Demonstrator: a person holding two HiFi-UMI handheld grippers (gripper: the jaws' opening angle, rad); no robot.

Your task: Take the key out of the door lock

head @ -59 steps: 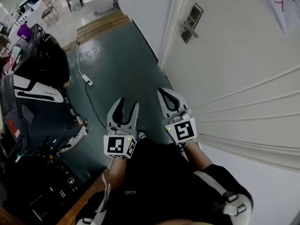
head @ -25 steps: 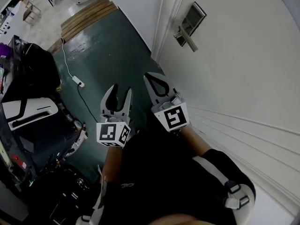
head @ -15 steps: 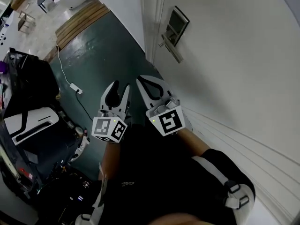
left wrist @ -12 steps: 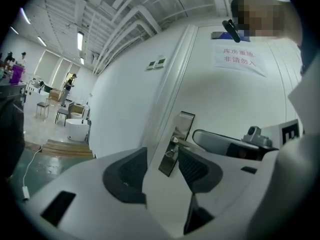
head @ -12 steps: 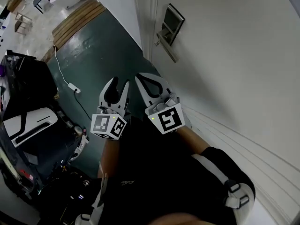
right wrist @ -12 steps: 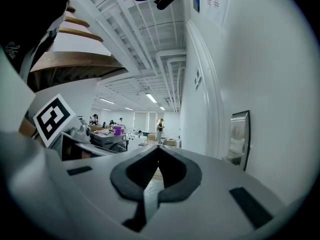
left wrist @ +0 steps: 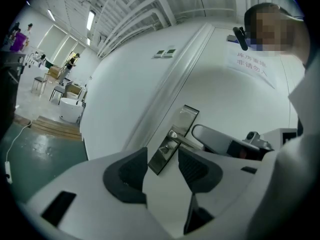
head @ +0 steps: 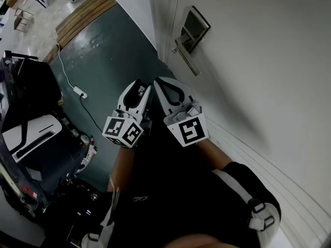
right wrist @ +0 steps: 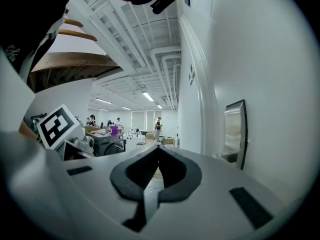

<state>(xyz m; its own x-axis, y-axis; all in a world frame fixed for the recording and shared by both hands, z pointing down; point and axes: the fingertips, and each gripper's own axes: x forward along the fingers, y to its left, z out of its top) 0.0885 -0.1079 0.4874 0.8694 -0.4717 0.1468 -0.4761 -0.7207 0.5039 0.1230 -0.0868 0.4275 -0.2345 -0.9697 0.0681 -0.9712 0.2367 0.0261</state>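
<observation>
The white door [head: 258,61] fills the right of the head view. On it sits a steel lock plate [head: 194,24] with a lever handle [head: 185,56]. My left gripper [head: 140,87] is open with a narrow gap and points at the door. In the left gripper view the lock plate [left wrist: 172,146] shows between the fingers [left wrist: 127,176], some way off. A small metal bit sits on the plate under the handle; I cannot tell if it is the key. My right gripper [head: 157,80] is shut and empty, close beside the left one. The lock plate [right wrist: 235,129] lies right of the right gripper [right wrist: 159,146].
Dark green floor [head: 108,45] runs left of the door, with a white power strip and cable [head: 77,91]. Black and white equipment [head: 31,133] stands at the left. A wooden platform [head: 85,9] lies farther back. The white door frame [head: 163,14] borders the lock side.
My left gripper has swung right, up against the right gripper, and its jaws have narrowed. The lock plate has drifted in the head view as the head moved.
</observation>
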